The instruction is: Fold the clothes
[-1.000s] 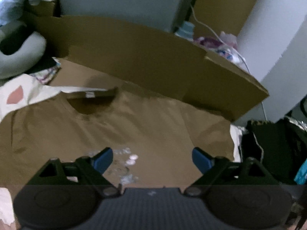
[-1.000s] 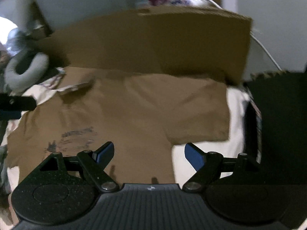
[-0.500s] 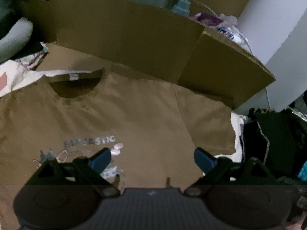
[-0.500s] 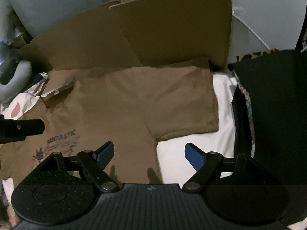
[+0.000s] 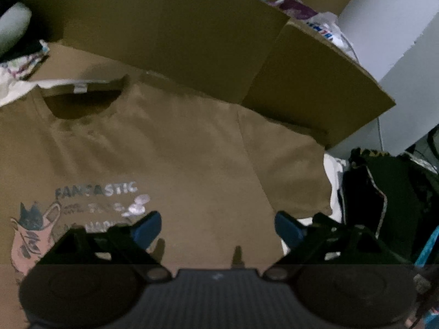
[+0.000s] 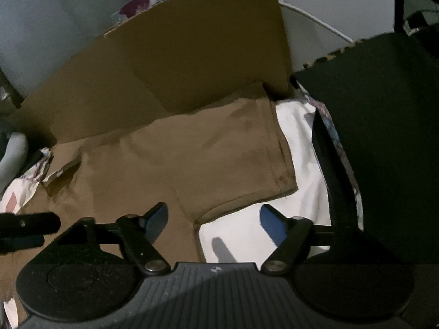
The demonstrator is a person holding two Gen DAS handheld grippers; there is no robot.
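The brown cotton T-shirt with a printed chest graphic (image 5: 170,148) lies flat and face up, spread for folding, backed by a tan cardboard sheet (image 5: 175,35). The left gripper (image 5: 218,227) hovers over its chest, jaws spread but closing on nothing. The right gripper (image 6: 214,219) straddles the armpit below the short brown sleeve (image 6: 241,159), jaws likewise narrowing, empty, probably to pinch that side.

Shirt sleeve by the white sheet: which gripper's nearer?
Right. The right gripper hangs over the sleeve hem, jaws closing on nothing; the left gripper sits over the shirt's chest, beside the sleeve.
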